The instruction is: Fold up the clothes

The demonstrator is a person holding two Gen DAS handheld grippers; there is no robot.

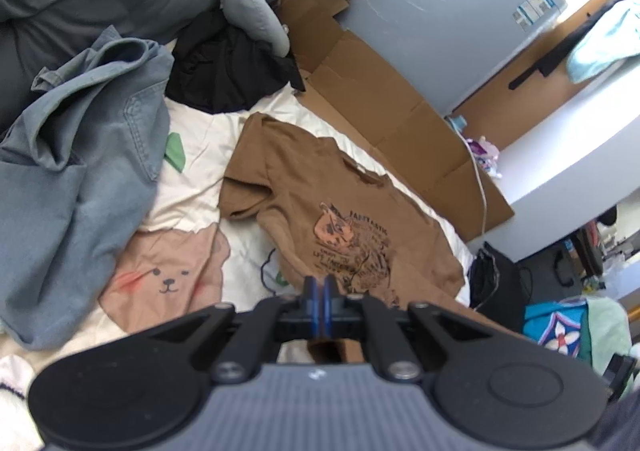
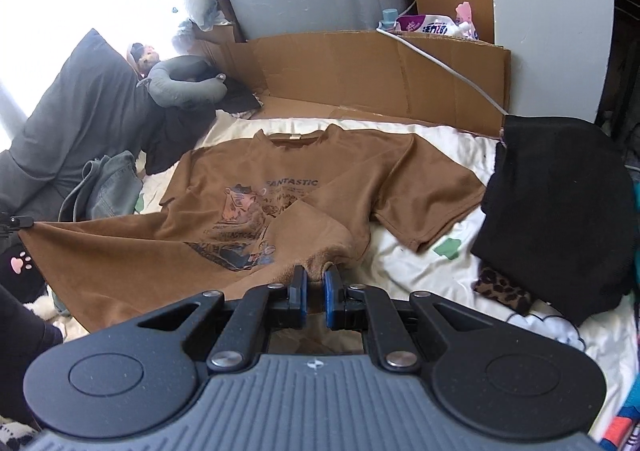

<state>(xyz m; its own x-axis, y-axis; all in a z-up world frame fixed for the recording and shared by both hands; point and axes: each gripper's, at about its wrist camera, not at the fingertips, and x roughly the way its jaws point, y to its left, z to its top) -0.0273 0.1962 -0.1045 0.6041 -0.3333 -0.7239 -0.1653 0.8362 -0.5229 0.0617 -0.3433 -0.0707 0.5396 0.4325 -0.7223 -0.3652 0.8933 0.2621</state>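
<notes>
A brown T-shirt [image 2: 352, 171] with a printed bear graphic lies face up on the cream bedsheet [image 2: 432, 275], collar toward the far cardboard. Its bottom hem is lifted off the bed and stretched between both grippers. My right gripper [image 2: 314, 283] is shut on a bunched corner of the hem. My left gripper [image 1: 320, 293] is shut on the other hem corner, with brown cloth hanging below its fingers; it also shows at the left edge of the right wrist view as the left gripper [image 2: 20, 222], pulling the hem taut. The brown T-shirt [image 1: 320, 187] shows its left sleeve folded.
Blue jeans [image 1: 80, 155] and a black garment [image 1: 228, 67] lie at the left. A black garment [image 2: 560, 211] sits right of the shirt, over a leopard-print item [image 2: 504, 293]. Flattened cardboard [image 2: 360, 67] lines the far side, with a grey neck pillow [image 2: 184, 83] nearby.
</notes>
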